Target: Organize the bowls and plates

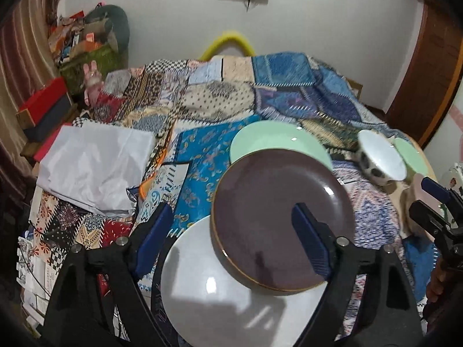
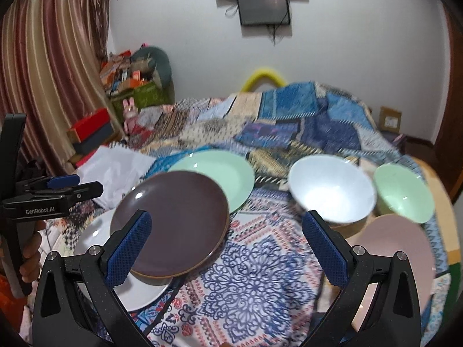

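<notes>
Resting tilted on the white plate (image 1: 220, 303), the glazed brown plate (image 1: 277, 217) is looking rigid, slippery and breakable, best pinched at its rim, while the left claw (image 1: 237, 243) and right claw (image 2: 228, 245) are both standing apart, holding nothing.

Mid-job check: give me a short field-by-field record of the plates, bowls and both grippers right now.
dark plate: lies overlapping the white plate and the green plate
white bowl: beside the green bowl
pink plate: near side of both bowls
left gripper: open, dark plate between its fingers, not clamped
right gripper: open, holds nothing, over the patterned cloth
</notes>
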`<state>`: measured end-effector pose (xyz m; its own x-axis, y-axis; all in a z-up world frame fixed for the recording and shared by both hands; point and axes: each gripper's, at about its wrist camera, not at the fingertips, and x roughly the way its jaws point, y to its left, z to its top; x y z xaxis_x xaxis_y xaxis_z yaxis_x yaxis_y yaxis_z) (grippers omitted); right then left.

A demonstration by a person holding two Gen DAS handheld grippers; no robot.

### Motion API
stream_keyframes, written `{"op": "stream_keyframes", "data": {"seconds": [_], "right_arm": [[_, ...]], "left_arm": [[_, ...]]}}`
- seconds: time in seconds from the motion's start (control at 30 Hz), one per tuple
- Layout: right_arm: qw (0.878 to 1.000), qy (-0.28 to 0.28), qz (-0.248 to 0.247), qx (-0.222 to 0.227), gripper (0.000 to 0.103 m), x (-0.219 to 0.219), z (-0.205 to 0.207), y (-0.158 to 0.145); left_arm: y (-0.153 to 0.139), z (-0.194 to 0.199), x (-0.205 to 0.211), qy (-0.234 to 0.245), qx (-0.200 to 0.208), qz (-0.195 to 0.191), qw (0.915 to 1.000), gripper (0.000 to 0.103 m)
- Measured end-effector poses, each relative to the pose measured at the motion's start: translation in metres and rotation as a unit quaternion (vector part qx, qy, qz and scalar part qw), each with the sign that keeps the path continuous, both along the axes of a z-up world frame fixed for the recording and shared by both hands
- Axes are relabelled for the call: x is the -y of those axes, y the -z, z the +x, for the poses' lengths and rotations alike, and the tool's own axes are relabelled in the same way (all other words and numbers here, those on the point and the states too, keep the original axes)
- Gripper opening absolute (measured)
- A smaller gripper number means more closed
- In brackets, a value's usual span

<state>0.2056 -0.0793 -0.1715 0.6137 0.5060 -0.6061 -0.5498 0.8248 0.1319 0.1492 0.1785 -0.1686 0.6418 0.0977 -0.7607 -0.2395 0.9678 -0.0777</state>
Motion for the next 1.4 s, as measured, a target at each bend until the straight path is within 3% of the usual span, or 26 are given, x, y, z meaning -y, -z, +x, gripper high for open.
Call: {"op": "stream_keyframes", "data": {"seconds": [0.23, 0.4, 0.53, 0.6, 0.77, 0.83, 1.1, 1.23, 1.4], "right_arm": [[0.999, -0.022, -0.021, -0.045, 0.084, -0.020, 0.020, 0.028], [0.996, -0.026, -0.019, -0.078, 0.073, -0.024, 0.031, 0.044], [0.995, -0.024, -0.025, -0.097, 0.062, -0.029, 0.037, 0.055], [0.993, -0.025, -0.024, -0.108, 0.058, -0.031, 0.040, 0.059], [0.991, -0.030, -0.024, -0.126, 0.040, -0.036, 0.045, 0.067], [0.991, -0.031, -0.025, -0.131, 0.034, -0.037, 0.046, 0.070], [0.988, -0.042, -0.019, -0.146, 0.025, -0.043, 0.050, 0.074], [0.988, -0.042, -0.013, -0.150, 0.024, -0.045, 0.052, 0.075], [0.988, -0.041, -0.013, -0.148, 0.024, -0.046, 0.050, 0.074]], "left_arm": [[0.030, 0.020, -0.010, 0.001, -0.029, -0.002, 0.9996, 0.076], [0.045, 0.030, -0.022, -0.001, -0.045, -0.019, 0.9988, 0.062], [0.054, 0.036, -0.025, 0.006, -0.055, -0.025, 0.9982, 0.057], [0.058, 0.038, -0.026, 0.010, -0.060, -0.032, 0.9977, 0.049], [0.065, 0.043, -0.029, 0.014, -0.069, -0.046, 0.9964, 0.035], [0.065, 0.044, -0.029, 0.017, -0.068, -0.052, 0.9962, 0.034], [0.068, 0.051, -0.025, 0.036, -0.070, -0.063, 0.9949, 0.033], [0.068, 0.055, -0.021, 0.048, -0.074, -0.053, 0.9947, 0.034], [0.066, 0.056, -0.025, 0.045, -0.079, -0.072, 0.9933, 0.034]]}}
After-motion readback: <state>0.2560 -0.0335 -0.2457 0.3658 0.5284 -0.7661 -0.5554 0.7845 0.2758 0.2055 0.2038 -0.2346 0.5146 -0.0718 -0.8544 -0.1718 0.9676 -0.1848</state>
